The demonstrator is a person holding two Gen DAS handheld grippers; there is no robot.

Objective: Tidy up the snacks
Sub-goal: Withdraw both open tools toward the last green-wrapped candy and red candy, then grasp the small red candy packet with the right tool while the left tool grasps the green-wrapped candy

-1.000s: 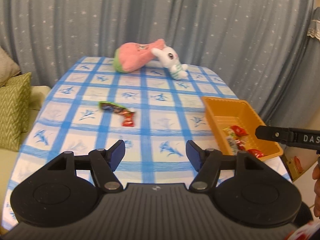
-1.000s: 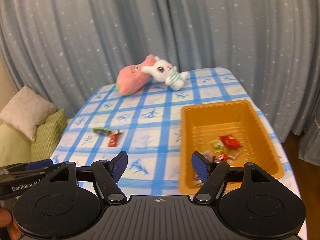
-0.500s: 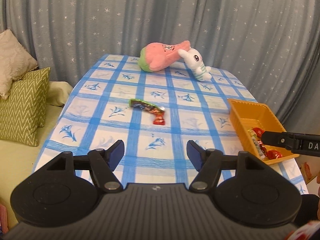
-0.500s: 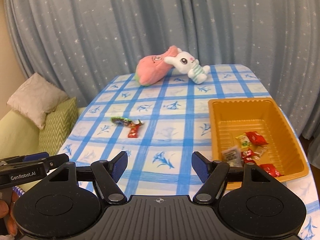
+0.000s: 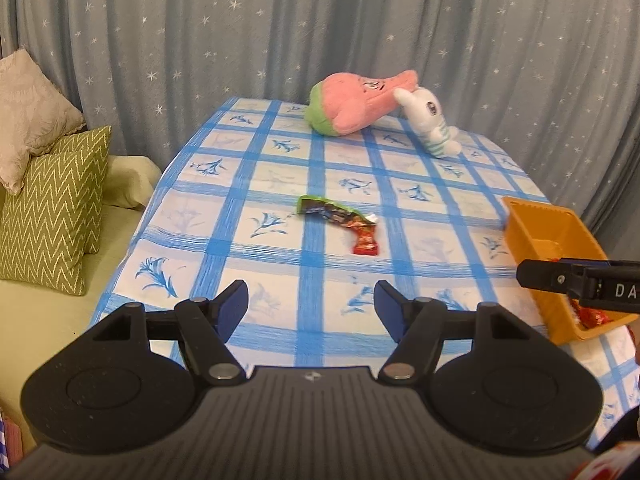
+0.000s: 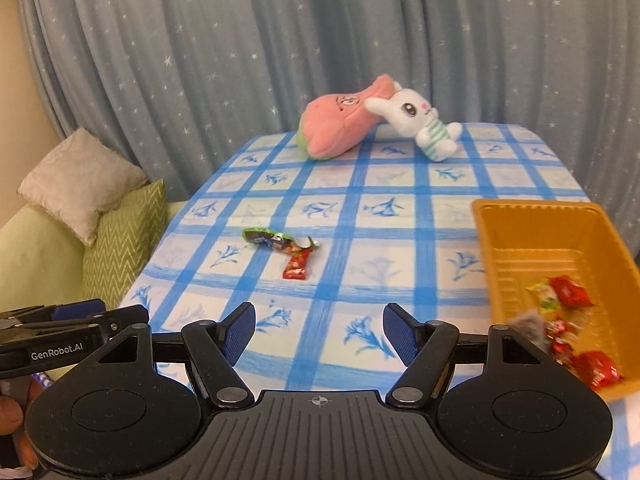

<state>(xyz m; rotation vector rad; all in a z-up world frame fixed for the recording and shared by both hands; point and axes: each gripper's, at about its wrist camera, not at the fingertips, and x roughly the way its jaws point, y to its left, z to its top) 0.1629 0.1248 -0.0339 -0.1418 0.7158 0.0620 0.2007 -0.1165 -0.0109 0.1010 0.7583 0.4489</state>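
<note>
Both views have swung left since a second ago, pushing the orange plastic tray (image 6: 532, 224) of wrapped sweets to the right edge. Low in frame, left gripper (image 5: 311, 307) and right gripper (image 6: 319, 332) gape empty. Mid-frame lie a red candy wrapper (image 5: 365, 240) and green snack packet (image 5: 326, 209), apart from the tray on the blue-checked tablecloth (image 5: 276, 184). Beyond, upper centre, rest a pink plush toy (image 5: 356, 106) and white plush rabbit (image 5: 430, 122).

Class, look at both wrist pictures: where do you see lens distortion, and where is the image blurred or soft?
Left wrist view: the fisheye bows the curtain folds and darkens the corners; the checked tablecloth looks smeared near the gripper. Right wrist view: the same bowing; the wrappers nearest the camera in the orange tray are blurred, while the white bunny stays fairly sharp.
</note>
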